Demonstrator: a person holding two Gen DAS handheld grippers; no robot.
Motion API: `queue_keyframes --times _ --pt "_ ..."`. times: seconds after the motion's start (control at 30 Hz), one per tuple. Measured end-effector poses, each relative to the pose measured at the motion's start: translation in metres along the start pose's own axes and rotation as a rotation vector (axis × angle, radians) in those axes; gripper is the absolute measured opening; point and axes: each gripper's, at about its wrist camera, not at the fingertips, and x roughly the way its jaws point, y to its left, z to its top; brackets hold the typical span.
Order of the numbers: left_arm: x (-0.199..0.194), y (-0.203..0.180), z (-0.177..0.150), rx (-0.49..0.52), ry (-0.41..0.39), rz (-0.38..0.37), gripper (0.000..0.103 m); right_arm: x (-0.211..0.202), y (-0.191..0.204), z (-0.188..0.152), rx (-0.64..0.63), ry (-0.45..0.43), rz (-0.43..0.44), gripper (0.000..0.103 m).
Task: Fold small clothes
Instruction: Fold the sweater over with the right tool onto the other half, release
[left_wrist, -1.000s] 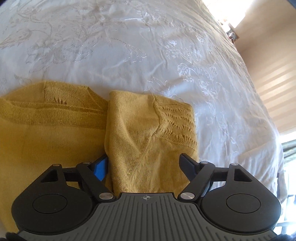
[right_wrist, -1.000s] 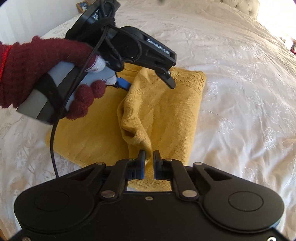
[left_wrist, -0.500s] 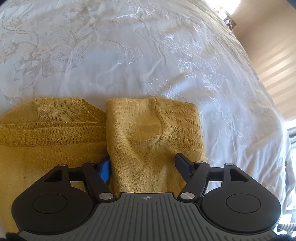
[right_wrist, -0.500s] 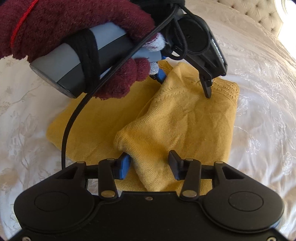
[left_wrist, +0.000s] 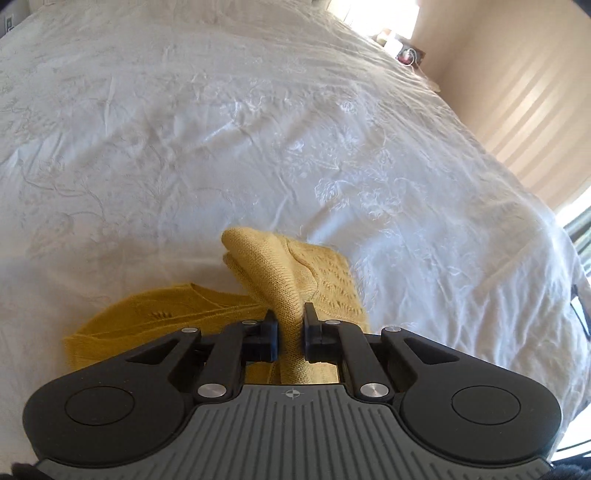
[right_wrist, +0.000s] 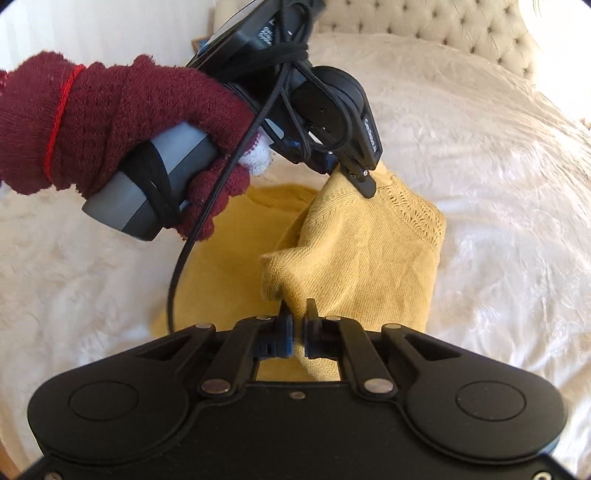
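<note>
A mustard-yellow knit sweater lies on the white bedspread, one folded side lifted off its flat part. My left gripper is closing its jaws, and a raised ridge of the knit is squeezed between the pads. In the right wrist view the same left gripper pinches the far end of the lifted fold near the lace-patterned shoulder. My right gripper is shut on the near corner of the sweater, so the fold hangs between both grippers.
A hand in a dark red knit glove holds the left gripper's grey handle, with a black cable hanging down. A tufted headboard stands at the far end. A beige wall runs along the bed's right side.
Both grippers went from open around the folded side to pinched on it. Both have risen, lifting the fold off the flat part of the sweater.
</note>
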Motion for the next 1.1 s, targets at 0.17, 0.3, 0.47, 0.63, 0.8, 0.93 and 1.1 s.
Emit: queue_keyframes --times 0.17,0.3,0.47,0.63,0.8,0.93,1.1 --pt "-0.014 0.033 -0.011 0.033 0.038 0.063 0.012 0.022 0.031 0.005 -0.044 0.032 0.085 0.01" --pt "0.002 0.069 -0.032 -0.014 0.107 0.12 0.012 0.054 0.054 0.0 -0.099 0.098 0.128 0.01" --pt "0.015 0.091 -0.05 -0.032 0.124 0.141 0.017 0.079 0.073 -0.009 -0.155 0.189 0.153 0.014" --pt "0.021 0.102 -0.051 -0.062 0.096 0.111 0.027 0.078 0.074 -0.017 -0.126 0.245 0.244 0.044" --pt "0.009 0.12 -0.052 -0.153 0.044 0.091 0.043 0.048 0.055 -0.017 -0.076 0.202 0.313 0.063" --pt "-0.01 0.109 -0.053 -0.124 -0.039 0.174 0.081 0.048 0.012 0.0 0.051 0.14 0.26 0.085" --pt "-0.016 0.092 -0.064 -0.105 -0.034 0.195 0.084 0.065 -0.042 0.026 0.169 0.094 0.163 0.085"
